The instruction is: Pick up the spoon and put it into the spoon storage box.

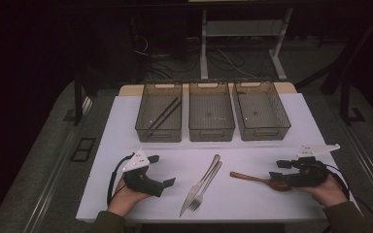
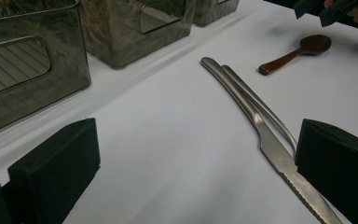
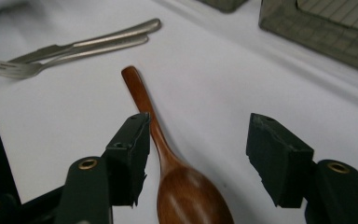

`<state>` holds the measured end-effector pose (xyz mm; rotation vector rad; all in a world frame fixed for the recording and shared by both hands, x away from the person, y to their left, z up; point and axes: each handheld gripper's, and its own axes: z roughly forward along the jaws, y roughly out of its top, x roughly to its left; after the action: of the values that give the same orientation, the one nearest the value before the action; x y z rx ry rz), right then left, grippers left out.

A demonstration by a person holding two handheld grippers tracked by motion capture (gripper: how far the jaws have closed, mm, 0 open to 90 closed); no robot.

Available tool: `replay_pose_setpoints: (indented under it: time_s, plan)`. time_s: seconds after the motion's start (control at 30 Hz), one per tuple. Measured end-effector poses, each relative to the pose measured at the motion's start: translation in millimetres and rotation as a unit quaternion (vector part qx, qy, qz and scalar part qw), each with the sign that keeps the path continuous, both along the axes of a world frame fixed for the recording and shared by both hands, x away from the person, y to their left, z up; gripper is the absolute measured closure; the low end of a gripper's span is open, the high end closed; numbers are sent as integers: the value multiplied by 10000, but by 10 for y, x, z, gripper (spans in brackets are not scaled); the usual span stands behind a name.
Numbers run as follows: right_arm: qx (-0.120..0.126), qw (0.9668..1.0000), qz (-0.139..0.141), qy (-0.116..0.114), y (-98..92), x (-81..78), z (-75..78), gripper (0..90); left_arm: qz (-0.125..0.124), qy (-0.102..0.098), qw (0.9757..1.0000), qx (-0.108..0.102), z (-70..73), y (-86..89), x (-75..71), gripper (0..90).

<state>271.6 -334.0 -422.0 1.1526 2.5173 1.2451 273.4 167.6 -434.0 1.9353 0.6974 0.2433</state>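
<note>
My right gripper [image 3: 198, 161] sits low over the wooden spoon [image 3: 186, 186], fingers spread wide with nothing held; the spoon's bowl lies between them, nearer the left finger [image 3: 128, 154], which stands just beside the neck of the handle, though I cannot say for sure whether it touches. The spoon's long axis runs straight away from me in the right gripper view, handle tip pointing toward the knife [image 3: 88, 42] and fork [image 3: 32, 67]; in the high view that means the spoon [image 1: 257, 178] lies roughly across the table [image 1: 126, 126], bowl at my right hand [image 1: 328, 190], handle toward the middle. So closing here would catch it across the neck, I judge, and my right side is plainly the nearer one for it. My left gripper [image 1: 162, 171] rests on the table at the other side, fingers equally wide apart and empty, looking toward the knife [image 2: 261, 135] and fork handle [image 2: 256, 100], which lie side by side and touching, well apart from the spoon. Beyond stand three grey bins in a row: the left bin [image 1: 159, 111] holds a pair of dark chopsticks [image 1: 164, 116], while the middle bin [image 1: 211, 110] and right bin [image 1: 261, 109] look empty. I can read no brand, label or writing anywhere.
</note>
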Motion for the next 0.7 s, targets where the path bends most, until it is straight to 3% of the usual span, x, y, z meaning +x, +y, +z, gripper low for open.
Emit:
replay_pose_setpoints:
  time_s: [0.3, 0.53, 0.7]
  plan:
    - [-246, 9994, -49, 248, -116, -82, -127, 426, -13, 26, 10000, 17, -6, -8, -2, 0]
    - [-377, 9987, 62, 342, -137, -123, -187, 462, -12, 42, 10000, 24, -11, -9, 2, 0]
    - [-598, 9975, 180, 341, -106, -118, -226, 482, -4, 65, 10000, 29, -13, -9, 1, 0]
